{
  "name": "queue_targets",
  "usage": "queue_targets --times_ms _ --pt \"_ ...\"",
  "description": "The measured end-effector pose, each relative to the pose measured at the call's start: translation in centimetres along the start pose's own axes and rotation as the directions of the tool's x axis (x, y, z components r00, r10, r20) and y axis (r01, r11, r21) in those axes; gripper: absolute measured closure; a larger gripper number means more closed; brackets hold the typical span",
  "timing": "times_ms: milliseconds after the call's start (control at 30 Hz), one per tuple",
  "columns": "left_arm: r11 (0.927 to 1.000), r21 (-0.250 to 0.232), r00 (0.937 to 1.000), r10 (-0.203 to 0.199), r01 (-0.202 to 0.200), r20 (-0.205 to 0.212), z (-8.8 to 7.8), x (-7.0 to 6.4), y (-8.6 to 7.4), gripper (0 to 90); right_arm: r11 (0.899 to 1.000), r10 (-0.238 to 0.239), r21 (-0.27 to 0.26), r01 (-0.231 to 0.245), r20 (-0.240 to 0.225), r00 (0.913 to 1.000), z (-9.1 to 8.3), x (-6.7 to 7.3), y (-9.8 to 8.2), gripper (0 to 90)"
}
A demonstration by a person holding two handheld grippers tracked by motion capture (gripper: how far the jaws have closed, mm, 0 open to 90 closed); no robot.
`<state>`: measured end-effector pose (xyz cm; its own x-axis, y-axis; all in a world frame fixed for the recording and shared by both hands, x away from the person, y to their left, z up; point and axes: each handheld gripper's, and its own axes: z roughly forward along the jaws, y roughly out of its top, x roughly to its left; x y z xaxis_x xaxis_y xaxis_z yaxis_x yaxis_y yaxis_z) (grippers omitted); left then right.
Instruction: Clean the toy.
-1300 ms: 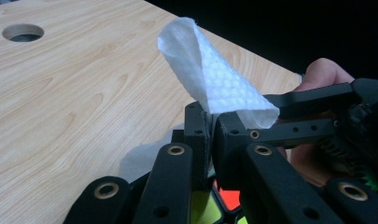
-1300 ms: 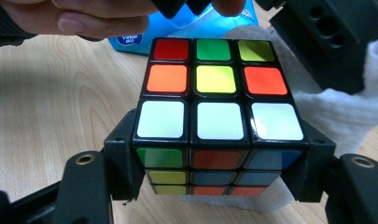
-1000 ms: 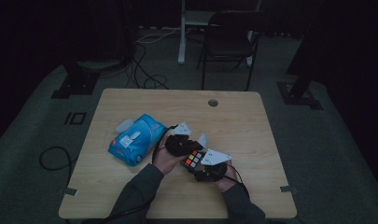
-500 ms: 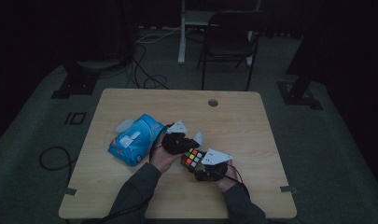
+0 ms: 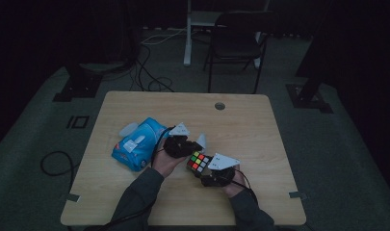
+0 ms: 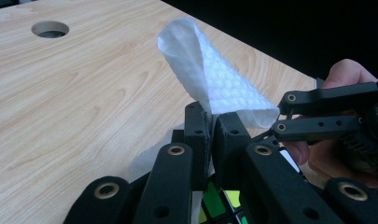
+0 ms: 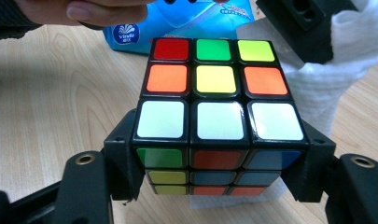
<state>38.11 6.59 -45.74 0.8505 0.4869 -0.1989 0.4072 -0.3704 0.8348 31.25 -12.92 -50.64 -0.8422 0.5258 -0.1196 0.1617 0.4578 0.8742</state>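
Note:
A scrambled puzzle cube (image 7: 214,121) is clamped between the two black jaws of my right gripper (image 7: 218,161), its top face showing white, orange, yellow, red and green stickers. From above, the cube (image 5: 198,161) sits just off the table's centre, with the right gripper (image 5: 204,168) behind it. My left gripper (image 6: 207,128) is shut on a white wet wipe (image 6: 214,74) that stands up from its jaw tips. The left gripper (image 5: 190,147) holds the wipe (image 5: 201,140) right beside the cube. The wipe (image 7: 345,60) hangs against the cube's right edge.
A blue pack of wipes (image 5: 137,144) lies on the wooden table (image 5: 250,125) to the left of the hands. A round cable hole (image 5: 219,106) is near the far edge. A chair (image 5: 236,43) and floor cables stand beyond the table.

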Motion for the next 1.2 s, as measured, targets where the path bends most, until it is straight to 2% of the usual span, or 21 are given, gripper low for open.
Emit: queue_targets --times_ms 267,500,700,1200 --pt "1.0000 -0.007 1.0000 -0.002 0.002 -0.009 -0.2 0.2 0.0 86.2 1.000 0.002 0.000 -0.002 0.000 1.0000 0.0 0.0 0.0 34.4" --pt "0.9993 -0.026 0.9983 -0.030 0.029 -0.050 -1.1 1.2 -0.3 86.2 1.000 0.007 -0.006 -0.007 0.008 0.9999 -0.2 -0.3 -0.1 34.4" --pt "0.9986 -0.025 0.9967 -0.049 0.047 -0.065 -1.5 1.8 -1.0 86.2 1.000 0.015 -0.014 -0.014 0.025 0.9996 -0.5 -0.6 -0.1 34.4" --pt "0.9980 -0.034 0.9963 -0.055 0.052 -0.066 -1.9 1.6 -2.2 86.2 0.998 0.045 -0.039 -0.043 0.054 0.9975 -1.3 -1.5 0.2 34.4"
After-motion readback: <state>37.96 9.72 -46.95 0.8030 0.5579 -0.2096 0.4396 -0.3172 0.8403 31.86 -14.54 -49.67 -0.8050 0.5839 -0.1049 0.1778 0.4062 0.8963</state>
